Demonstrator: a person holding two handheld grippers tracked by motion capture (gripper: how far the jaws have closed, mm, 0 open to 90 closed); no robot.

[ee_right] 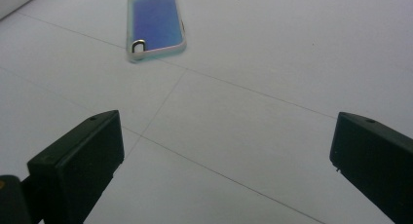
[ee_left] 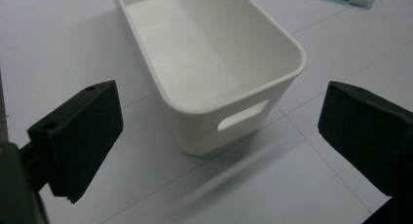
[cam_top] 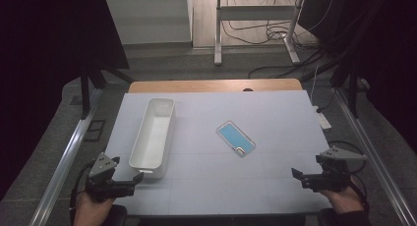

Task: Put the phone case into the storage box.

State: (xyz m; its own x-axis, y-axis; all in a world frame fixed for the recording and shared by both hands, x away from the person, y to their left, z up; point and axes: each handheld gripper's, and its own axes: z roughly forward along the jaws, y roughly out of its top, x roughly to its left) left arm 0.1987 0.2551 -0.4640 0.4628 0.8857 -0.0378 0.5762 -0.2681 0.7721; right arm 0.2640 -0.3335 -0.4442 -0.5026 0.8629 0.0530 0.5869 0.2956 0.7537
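My left claw (cam_top: 129, 179) gapes wide at the table's (cam_top: 275, 186) near-left corner, facing the empty white bin (cam_top: 153, 137). My right claw (cam_top: 301, 177), also wide, waits near-right. The phone (cam_top: 236, 138) lies flat mid-table.

On the bench (cam_top: 275, 186), the bin (cam_top: 153, 132) lies left of centre, running front to back, and the phone case (cam_top: 236, 138) lies flat to its right, well apart. The left gripper (cam_top: 129, 182) sits just before the bin's near end; the right gripper (cam_top: 301, 176) hovers near the bench's front right corner.
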